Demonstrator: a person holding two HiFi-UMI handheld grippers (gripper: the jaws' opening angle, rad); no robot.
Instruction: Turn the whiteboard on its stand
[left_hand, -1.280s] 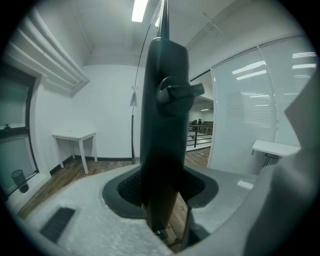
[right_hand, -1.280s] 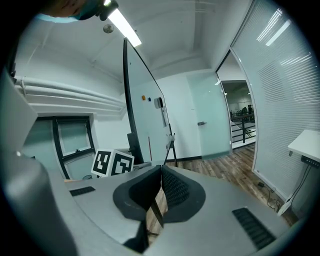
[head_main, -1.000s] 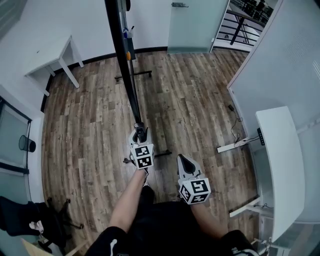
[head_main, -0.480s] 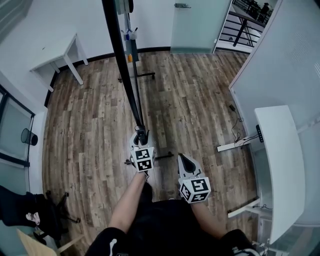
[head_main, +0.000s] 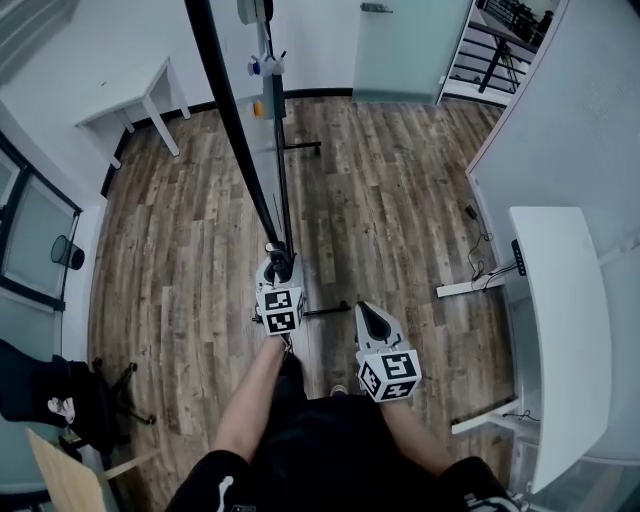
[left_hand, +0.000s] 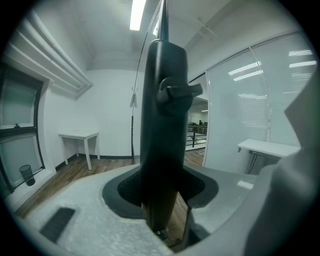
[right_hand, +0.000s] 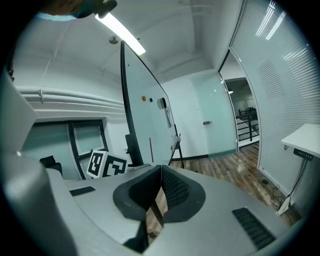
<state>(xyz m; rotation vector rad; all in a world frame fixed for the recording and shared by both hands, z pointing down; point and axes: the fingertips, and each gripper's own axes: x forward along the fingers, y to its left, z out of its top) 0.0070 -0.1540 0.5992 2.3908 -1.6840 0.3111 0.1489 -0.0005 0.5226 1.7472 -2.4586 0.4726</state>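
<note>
We record the left gripper (head_main: 279, 266) clamped on the black frame of the whiteboard (head_main: 229, 100). The right gripper (head_main: 366, 317), to its right, holds its jaws pressed together with nothing between them.

Whiteboard frame (head_main: 236, 130) upright directly ahead, open wood floor (head_main: 400, 200) to its right, white desk (head_main: 560, 320) far right, black chair (head_main: 60, 400) left.

Black top (head_main: 330, 450); marker cubes (head_main: 283, 309) — black-white
</note>
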